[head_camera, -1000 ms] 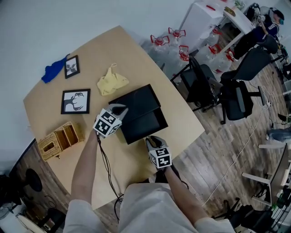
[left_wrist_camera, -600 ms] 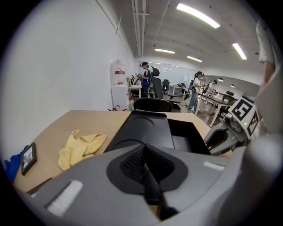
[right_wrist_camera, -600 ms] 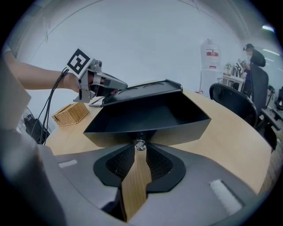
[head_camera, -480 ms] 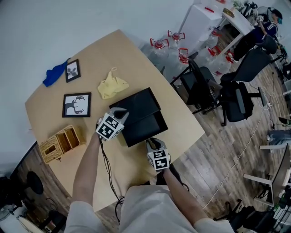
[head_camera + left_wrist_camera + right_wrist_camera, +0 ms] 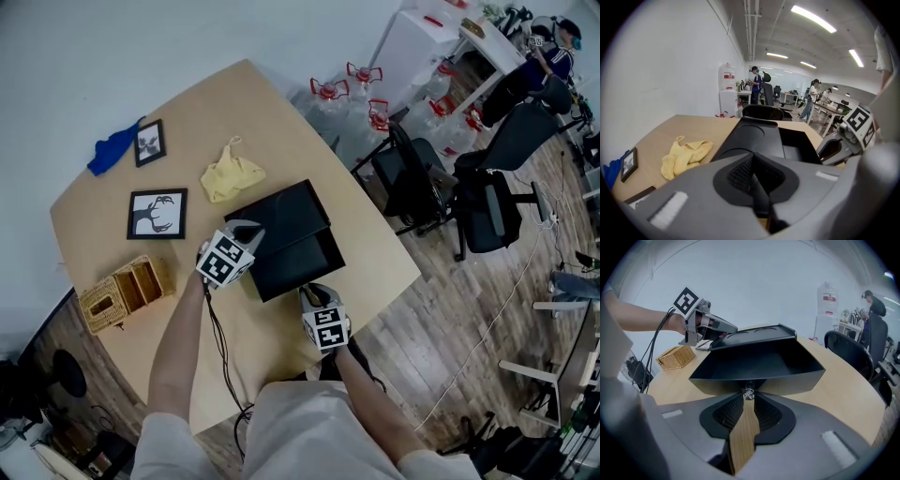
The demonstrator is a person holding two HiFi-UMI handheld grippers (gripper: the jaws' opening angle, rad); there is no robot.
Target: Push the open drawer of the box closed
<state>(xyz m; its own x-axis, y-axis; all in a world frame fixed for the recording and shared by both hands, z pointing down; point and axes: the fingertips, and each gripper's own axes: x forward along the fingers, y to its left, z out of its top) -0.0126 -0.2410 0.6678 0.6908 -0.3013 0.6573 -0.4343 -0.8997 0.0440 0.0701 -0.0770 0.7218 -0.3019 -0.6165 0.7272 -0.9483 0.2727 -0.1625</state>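
A black box [image 5: 279, 212] lies mid-table with its drawer [image 5: 302, 262] pulled out toward me. In the right gripper view the drawer front [image 5: 759, 381] fills the middle, and a small silver knob [image 5: 748, 393] sits between my right gripper's tips. The right gripper [image 5: 313, 292] is shut on that knob, its jaws a narrow gap apart. My left gripper [image 5: 249, 229] is shut with nothing in it, tips against the box's near left corner. It also shows in the right gripper view as the left gripper [image 5: 729, 328] touching the box lid [image 5: 754, 333].
A yellow cloth [image 5: 232, 172] lies just behind the box. Two picture frames [image 5: 157, 213] [image 5: 148, 140], a blue cloth [image 5: 110, 148] and a wicker basket [image 5: 125, 292] sit on the left. Office chairs [image 5: 422, 178] stand past the table's right edge [image 5: 398, 248].
Hardly anything differs: both grippers stay at the box and the drawer stands out as far as before. The view has only shifted slightly.
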